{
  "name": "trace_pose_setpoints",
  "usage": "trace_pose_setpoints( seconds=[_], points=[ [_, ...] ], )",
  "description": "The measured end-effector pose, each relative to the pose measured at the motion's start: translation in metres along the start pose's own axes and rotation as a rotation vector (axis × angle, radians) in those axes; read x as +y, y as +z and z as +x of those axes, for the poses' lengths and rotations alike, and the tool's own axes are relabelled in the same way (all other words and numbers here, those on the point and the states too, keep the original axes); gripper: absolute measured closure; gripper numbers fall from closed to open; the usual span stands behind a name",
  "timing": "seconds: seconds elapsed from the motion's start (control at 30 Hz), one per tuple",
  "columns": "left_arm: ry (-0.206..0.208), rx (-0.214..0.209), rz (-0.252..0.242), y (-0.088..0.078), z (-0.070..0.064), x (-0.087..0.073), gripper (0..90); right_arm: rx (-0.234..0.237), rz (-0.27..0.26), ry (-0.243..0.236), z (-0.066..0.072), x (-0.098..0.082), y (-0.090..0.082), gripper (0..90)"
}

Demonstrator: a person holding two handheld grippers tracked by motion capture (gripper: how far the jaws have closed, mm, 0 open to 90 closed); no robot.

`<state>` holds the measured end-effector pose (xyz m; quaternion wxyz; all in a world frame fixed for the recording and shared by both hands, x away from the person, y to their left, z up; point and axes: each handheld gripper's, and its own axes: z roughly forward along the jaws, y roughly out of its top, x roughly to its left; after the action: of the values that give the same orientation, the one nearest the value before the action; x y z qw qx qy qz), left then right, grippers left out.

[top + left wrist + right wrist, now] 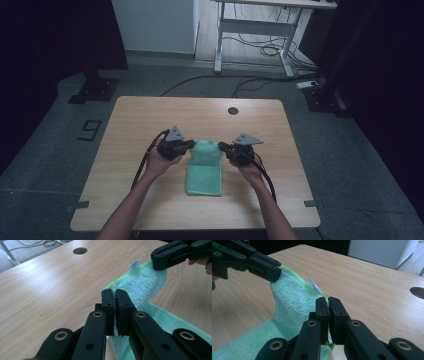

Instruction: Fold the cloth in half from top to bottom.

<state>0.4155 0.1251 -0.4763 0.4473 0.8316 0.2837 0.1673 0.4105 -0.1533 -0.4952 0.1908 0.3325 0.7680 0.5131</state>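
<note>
From the high view, I've got the green towel (204,172) mid-table (150,115), its far end lifted between the left gripper (191,144) and the right gripper (220,146). Left gripper view: my jaws are pinched on the towel's (142,287) corner, the label (135,265) poking up near the other gripper. Right gripper view: jaws pressed tight on the towel's (292,305) hem. My worry is that the left bite looks thin, so pulling unevenly could slip that corner free and skew the fold.
</note>
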Motion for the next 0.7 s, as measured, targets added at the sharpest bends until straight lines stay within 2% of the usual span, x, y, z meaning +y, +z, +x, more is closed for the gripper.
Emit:
trace_pose_setpoints(
  seconds=[0.1,0.4,0.5,0.7],
  points=[
    [-0.011,-0.004,0.0,-0.004,-0.003,-0.003,84.7,0.006,0.0,-0.006,0.003,-0.003,-0.002,85.6],
    [0.001,-0.016,0.021,-0.013,-0.012,-0.009,85.1,0.028,0.005,-0.005,0.011,-0.011,-0.008,85.5],
    [-0.009,-0.019,0.023,-0.017,-0.017,-0.012,85.1,0.042,0.003,-0.014,0.016,-0.013,-0.012,85.5],
    [-0.001,-0.028,0.037,-0.023,-0.03,-0.024,85.1,0.063,0.02,-0.02,0.023,-0.02,-0.017,85.5]
  ],
)
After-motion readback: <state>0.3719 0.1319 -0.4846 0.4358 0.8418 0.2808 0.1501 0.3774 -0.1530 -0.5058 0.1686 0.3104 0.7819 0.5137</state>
